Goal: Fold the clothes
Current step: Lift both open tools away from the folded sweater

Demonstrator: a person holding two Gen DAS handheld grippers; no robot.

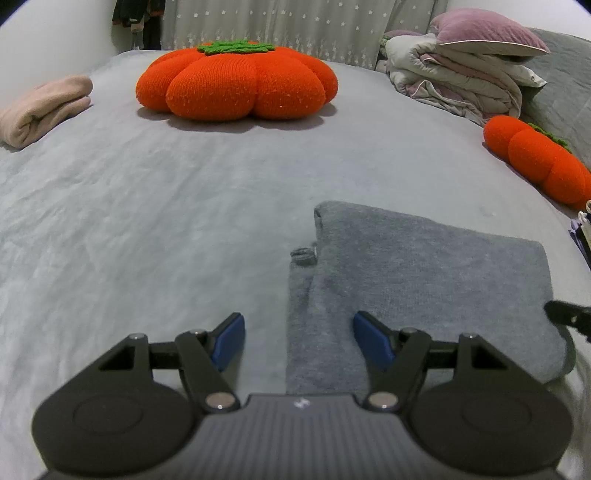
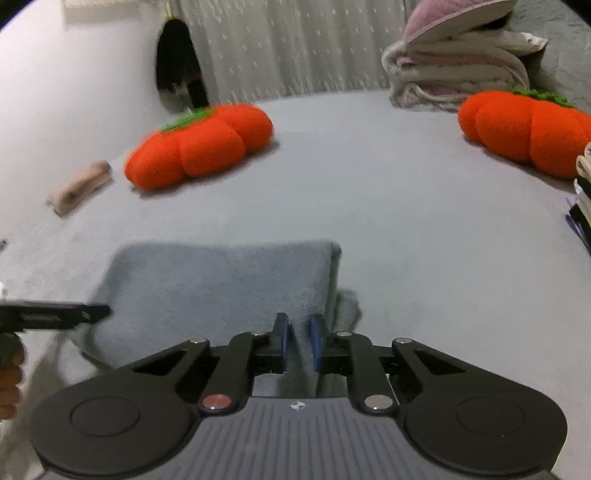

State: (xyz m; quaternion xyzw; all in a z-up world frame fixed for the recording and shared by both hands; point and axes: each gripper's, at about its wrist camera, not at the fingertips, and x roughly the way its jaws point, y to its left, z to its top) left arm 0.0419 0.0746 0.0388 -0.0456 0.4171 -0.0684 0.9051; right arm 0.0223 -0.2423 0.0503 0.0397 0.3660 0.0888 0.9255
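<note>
1. Grey knit garment (image 1: 424, 280) lying folded into a compact rectangle on the bed (image 1: 184, 221), near its front edge, a small flap poking out at one side.
2. Left hand-held gripper (image 1: 299, 341) spread wide, hovering over the garment's near left edge, gripping nothing.
3. Right hand-held gripper (image 2: 297, 341) narrowed to a slim gap over the near right corner; cloth between the pads not discernible.
4. Fits either mid-fold or finished; for neatness, worth keeping edges aligned and the stray flap tucked.

A home bedroom is shown: a bed (image 1: 147, 206) laid with pumpkin cushions (image 1: 236, 83), folded quilts (image 1: 458, 85) and a pillow (image 1: 484, 33).
</note>
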